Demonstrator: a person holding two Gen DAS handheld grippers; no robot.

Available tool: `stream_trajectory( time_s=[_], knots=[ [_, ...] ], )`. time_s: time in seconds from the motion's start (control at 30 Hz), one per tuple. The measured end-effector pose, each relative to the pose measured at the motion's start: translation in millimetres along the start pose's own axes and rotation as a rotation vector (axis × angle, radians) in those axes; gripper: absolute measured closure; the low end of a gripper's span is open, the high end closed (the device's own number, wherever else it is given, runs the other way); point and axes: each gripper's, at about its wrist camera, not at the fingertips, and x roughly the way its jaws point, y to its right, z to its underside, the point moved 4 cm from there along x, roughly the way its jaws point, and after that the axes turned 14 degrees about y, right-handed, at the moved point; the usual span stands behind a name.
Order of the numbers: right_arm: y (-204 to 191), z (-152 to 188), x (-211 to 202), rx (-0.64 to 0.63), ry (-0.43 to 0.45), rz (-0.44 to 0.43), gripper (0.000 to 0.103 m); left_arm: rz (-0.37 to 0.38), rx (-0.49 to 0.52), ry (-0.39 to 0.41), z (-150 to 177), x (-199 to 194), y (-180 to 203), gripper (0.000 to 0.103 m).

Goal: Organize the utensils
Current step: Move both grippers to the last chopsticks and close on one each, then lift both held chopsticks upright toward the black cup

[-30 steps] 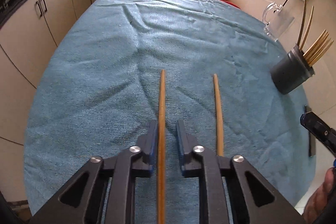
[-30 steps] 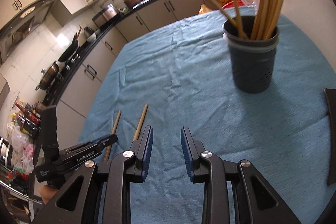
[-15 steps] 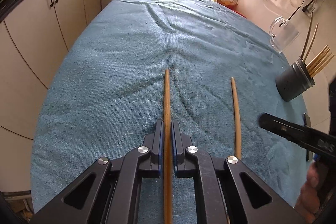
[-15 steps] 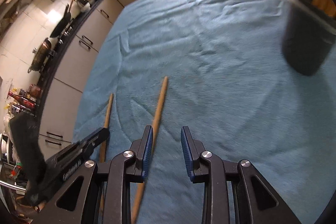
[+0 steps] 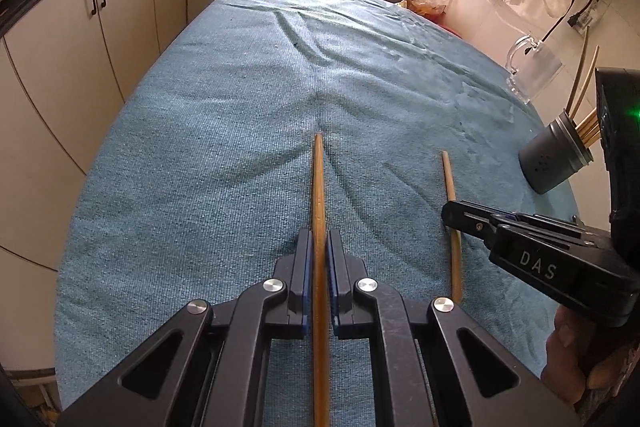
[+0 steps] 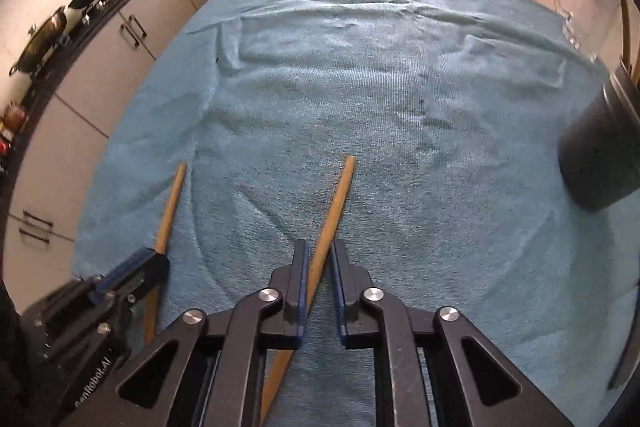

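Note:
Two long wooden sticks lie on the blue cloth. My left gripper [image 5: 319, 247] is shut on the left stick [image 5: 319, 187], which runs forward between its pads; this gripper also shows in the right wrist view [image 6: 154, 261] on that stick [image 6: 170, 203]. My right gripper [image 6: 319, 259] is open, its jaws straddling the right stick [image 6: 336, 203], which crosses the gap at a slant. That stick [image 5: 449, 179] and the right gripper's finger [image 5: 460, 215] over it show in the left wrist view. A dark utensil holder [image 5: 554, 163] with several sticks stands at the right.
A clear glass mug [image 5: 534, 73] stands beyond the holder [image 6: 600, 155] at the table's right edge. The blue cloth [image 5: 280, 75] covers the table and has wrinkles at the far end. Kitchen cabinets [image 5: 120, 7] run along the left and back.
My left gripper closed on the left stick. My right gripper swung from the holder down over the right stick, and its jaws narrowed around it.

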Motion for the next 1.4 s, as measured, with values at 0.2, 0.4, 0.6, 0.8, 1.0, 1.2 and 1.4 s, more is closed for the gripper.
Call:
stream_trajectory(
  time_s=[0.2,0.4,0.6,0.8,1.0,1.2,1.4],
  knots=[
    [12,4,-3,0.018,-0.005,-0.026,0.094,-0.002,0.009,0.007,0,0,1,0.095],
    [21,8,-6,0.056,-0.016,-0.044,0.093,0.013,0.002,0.009,0,0,-1,0.095],
    [21,5,-4,0.047,-0.014,-0.052,0.095,0.011,-0.002,0.019,1,1,0,0.095],
    [28,5,-3,0.068,-0.013,-0.094,0.095,-0.002,-0.004,0.023,2,0,1,0.095],
    [35,14,-13,0.110,0.000,-0.121,0.096,-0.026,-0.004,-0.001,0,1,3,0.095],
    [41,12,-31,0.137,0.052,-0.136,0.096,-0.016,-0.028,-0.058,-8,5,3,0.096],
    [43,2,-69,0.138,0.173,-0.168,0.096,0.049,-0.023,0.001,-16,-14,19,0.096]
  ],
)
